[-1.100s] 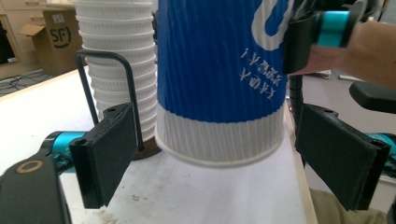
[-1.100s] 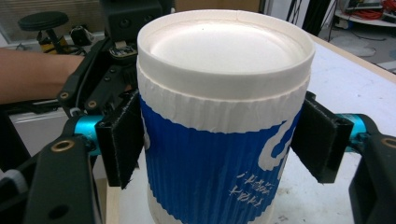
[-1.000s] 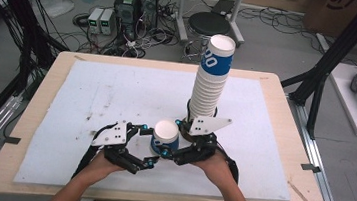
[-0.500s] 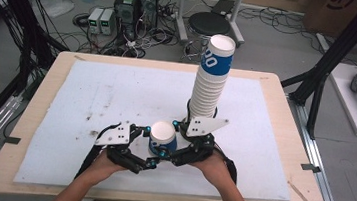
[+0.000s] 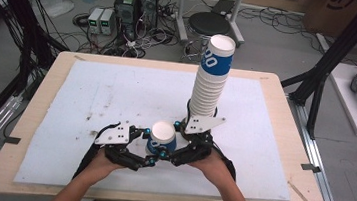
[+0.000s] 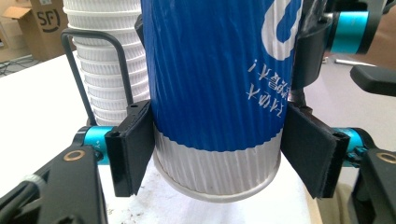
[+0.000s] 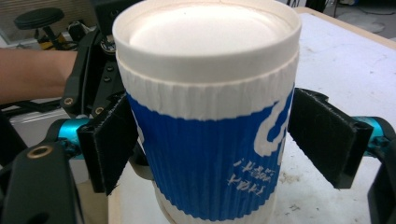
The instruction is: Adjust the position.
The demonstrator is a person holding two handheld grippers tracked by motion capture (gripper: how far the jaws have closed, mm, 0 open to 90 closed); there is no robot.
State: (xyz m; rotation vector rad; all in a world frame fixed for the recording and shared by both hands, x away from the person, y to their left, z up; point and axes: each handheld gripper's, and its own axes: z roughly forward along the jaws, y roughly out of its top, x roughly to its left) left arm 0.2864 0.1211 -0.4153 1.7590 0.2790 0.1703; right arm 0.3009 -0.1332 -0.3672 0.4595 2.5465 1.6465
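Both tools meet at one upside-down blue and white paper cup (image 5: 163,136) near the person's edge of the surface (image 5: 66,94). Left tool (image 5: 147,153) has its pads on either side of the cup's lower part: in the left gripper view the left pad (image 6: 133,144) touches the ribbed wall near the rim, while the right pad (image 6: 310,151) stands just beside the cup (image 6: 219,93), with a thin gap showing, so I cannot tell whether it truly clamps. Right tool (image 5: 168,155) straddles the same cup (image 7: 205,116) higher up; in the right gripper view its left pad (image 7: 112,140) meets the wall and its right pad (image 7: 327,135) sits slightly apart, so its grip is likewise uncertain. Beyond the right tool, just past its grey plate, rises the tall stack of cups (image 5: 211,79), also seen behind the left tool's cup in the left gripper view (image 6: 100,60).

Compared with half a second ago, and a second ago, little has changed: the cup has stayed between the two tools, both hands hold nearly the same place, and the stack has not moved.
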